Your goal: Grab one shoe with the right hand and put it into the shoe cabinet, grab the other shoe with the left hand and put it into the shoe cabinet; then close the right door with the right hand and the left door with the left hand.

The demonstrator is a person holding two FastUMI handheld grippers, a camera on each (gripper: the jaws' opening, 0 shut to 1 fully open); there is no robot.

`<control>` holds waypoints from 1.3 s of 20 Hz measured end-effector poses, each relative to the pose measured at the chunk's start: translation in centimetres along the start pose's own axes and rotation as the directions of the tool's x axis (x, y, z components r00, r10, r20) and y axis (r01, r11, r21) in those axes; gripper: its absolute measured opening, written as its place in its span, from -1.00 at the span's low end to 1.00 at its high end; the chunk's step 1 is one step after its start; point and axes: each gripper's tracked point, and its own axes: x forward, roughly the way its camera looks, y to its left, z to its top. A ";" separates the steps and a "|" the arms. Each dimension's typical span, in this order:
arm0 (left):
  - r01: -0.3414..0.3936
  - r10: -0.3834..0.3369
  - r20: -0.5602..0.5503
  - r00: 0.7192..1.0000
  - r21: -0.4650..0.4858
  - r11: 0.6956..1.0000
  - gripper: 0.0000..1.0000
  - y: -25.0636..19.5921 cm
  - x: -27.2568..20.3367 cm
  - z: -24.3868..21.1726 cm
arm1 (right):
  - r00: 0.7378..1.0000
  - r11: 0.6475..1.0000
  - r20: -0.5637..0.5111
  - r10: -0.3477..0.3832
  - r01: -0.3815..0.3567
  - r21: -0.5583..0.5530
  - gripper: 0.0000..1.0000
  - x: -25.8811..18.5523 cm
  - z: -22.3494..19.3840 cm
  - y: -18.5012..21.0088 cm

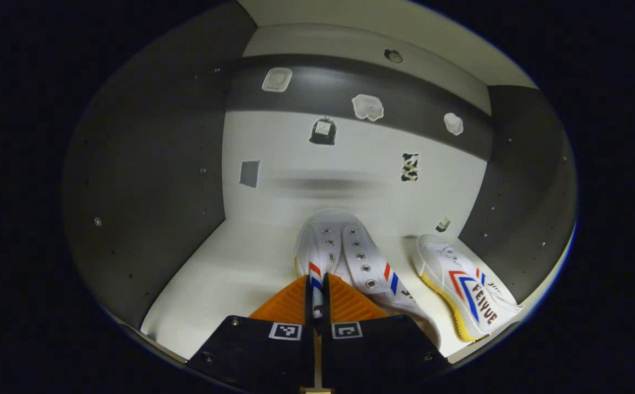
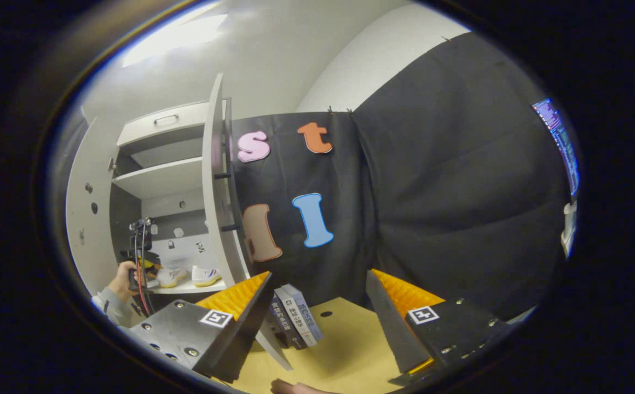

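My left gripper (image 1: 317, 293) pinches the collar of a shoe (image 1: 345, 257) inside the cabinet (image 1: 148, 180), over its shelf; the other shoe (image 1: 462, 284) lies beside it. Canvas looks light and soft, so the collar edge suits pinching. Right gripper (image 2: 317, 306) spread, empty.

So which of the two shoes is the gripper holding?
The left gripper pinches the middle shoe by its side. The other shoe sits free to its right.
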 end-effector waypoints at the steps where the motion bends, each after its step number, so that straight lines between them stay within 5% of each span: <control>1: 0.030 -0.030 0.007 1.000 -0.016 0.999 -0.86 -0.5 0.4 0.3 | 1.000 1.000 -0.004 -0.009 0.009 0.011 1.00 0.0 -0.1 -0.4; 4: 0.065 -0.065 -0.005 0.998 -0.020 0.998 -0.82 -0.5 0.3 -0.1 | 1.000 0.999 -0.010 -0.001 0.001 0.034 1.00 -0.4 -0.5 -0.7; 8: 0.070 -0.067 0.058 0.996 -0.057 0.996 -0.34 -0.6 -0.1 0.8 | 1.000 1.000 -0.013 0.004 -0.005 -0.031 1.00 -0.2 -1.2 -0.8; 11: 0.019 -0.016 0.053 0.998 -0.052 0.998 0.43 0.3 -0.2 0.7 | 1.000 0.996 -0.018 0.000 -0.001 -0.086 1.00 0.1 -1.5 -0.9; 12: 0.008 -0.004 0.073 0.997 -0.046 0.999 0.34 0.4 -0.6 1.3 | 1.000 0.995 -0.024 0.005 -0.007 -0.096 1.00 0.2 -1.7 -0.9; 14: -0.055 0.052 0.103 0.993 0.023 0.998 0.62 1.1 -1.5 1.6 | 0.999 0.995 -0.035 0.012 -0.016 -0.103 1.00 1.0 -1.8 -1.4; 16: -0.085 0.079 0.129 0.988 0.045 0.995 0.52 0.7 -2.7 2.3 | 0.998 0.993 -0.055 0.013 -0.019 -0.116 0.94 2.3 -1.9 -2.7; 22: -0.079 0.041 0.253 0.967 0.143 0.987 0.63 -1.3 -8.8 3.7 | 0.994 0.977 -0.071 -0.079 0.063 -0.202 0.96 6.9 -0.6 -9.1; 24: -0.095 0.042 0.279 0.959 0.179 0.979 0.53 -1.3 -11.3 3.3 | 0.994 0.981 -0.074 -0.085 0.070 -0.182 1.00 8.2 0.1 -10.2; 26: -0.113 0.046 0.306 0.951 0.206 0.972 0.73 -1.2 -13.9 2.8 | 0.995 0.987 -0.087 -0.050 0.036 -0.158 0.94 9.3 1.0 -9.9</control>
